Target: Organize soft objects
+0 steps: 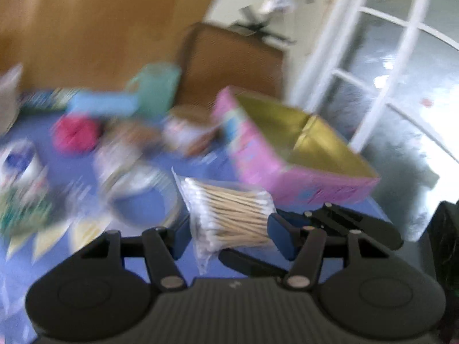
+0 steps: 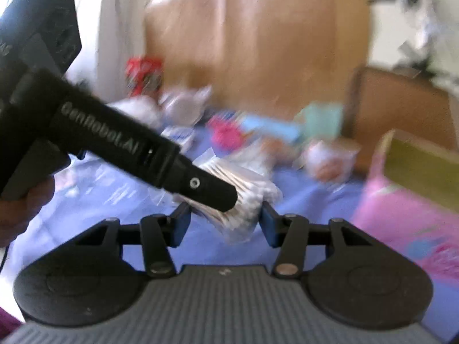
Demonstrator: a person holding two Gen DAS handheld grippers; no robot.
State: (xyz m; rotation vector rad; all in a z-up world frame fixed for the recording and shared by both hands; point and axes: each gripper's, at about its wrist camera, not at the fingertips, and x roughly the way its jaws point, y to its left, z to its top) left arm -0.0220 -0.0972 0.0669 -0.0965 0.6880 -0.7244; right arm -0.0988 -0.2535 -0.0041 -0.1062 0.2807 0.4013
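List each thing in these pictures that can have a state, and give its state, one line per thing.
Left gripper: open, fingers either side of the swab bag.
Right gripper: open, facing the same bag.
Bag of cotton swabs: sealed, lying on the blue cloth.
Pink box: open-topped, no contents visible.

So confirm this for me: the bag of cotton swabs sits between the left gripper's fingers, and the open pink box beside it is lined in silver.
Not quite. The pink box is lined in gold, not silver, as the left wrist view shows. The rest holds: the bag of cotton swabs sits between the left gripper fingers.
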